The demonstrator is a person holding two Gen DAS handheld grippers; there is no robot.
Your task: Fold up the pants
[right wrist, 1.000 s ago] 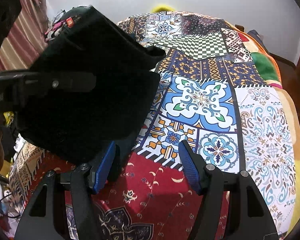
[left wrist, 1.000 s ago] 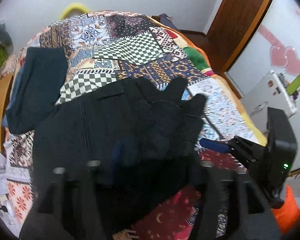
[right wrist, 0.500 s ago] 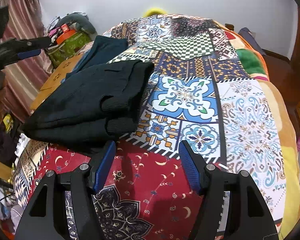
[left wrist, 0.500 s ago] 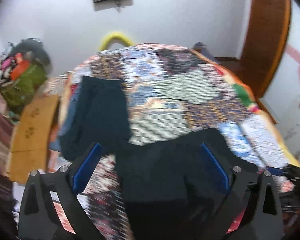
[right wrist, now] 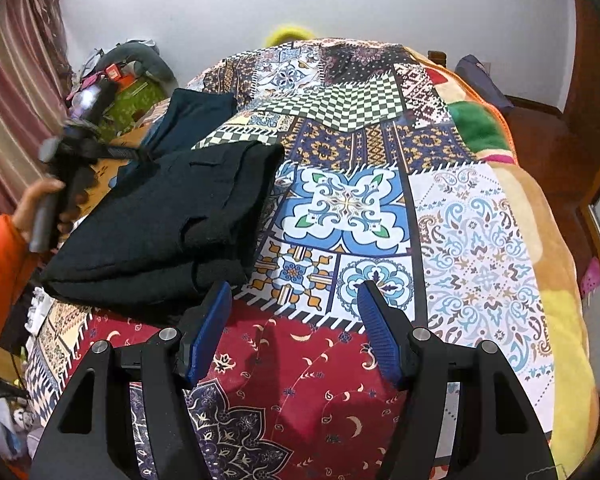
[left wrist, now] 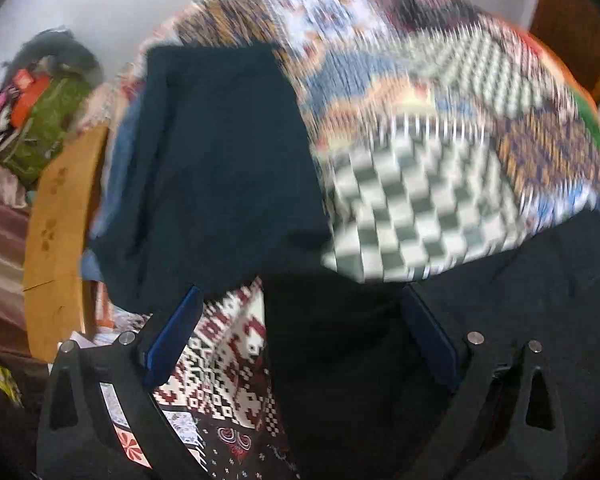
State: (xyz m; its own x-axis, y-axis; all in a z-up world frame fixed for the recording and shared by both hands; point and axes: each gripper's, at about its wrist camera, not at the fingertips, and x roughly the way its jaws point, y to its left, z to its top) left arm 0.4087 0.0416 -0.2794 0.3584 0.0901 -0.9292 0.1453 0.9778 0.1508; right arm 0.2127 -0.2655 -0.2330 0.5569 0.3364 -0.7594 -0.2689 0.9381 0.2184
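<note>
We are looking at the black pants (right wrist: 168, 232) lying folded in a thick bundle on the left part of the patchwork bedspread (right wrist: 476, 248), just ahead of the right gripper (right wrist: 294, 334), whose blue pads are standing apart with only the red patch of cloth between them. The left gripper (left wrist: 300, 344) is spread wide over the pants' near edge, nothing pinched. We are judging that the stacked layers could slip apart if either claw catches only the top layer, and the loose flap near the fold's right side could drag open. The bundle is also lying close to the bed's left edge, so a careless nudge might push it off. The left wrist view, though blurred, is showing a second dark folded garment (left wrist: 220, 168) close up beyond the pants; the right wrist view alone is showing the person's hand (right wrist: 40, 208) gripping the left tool, and the whole bundle's outline.
</note>
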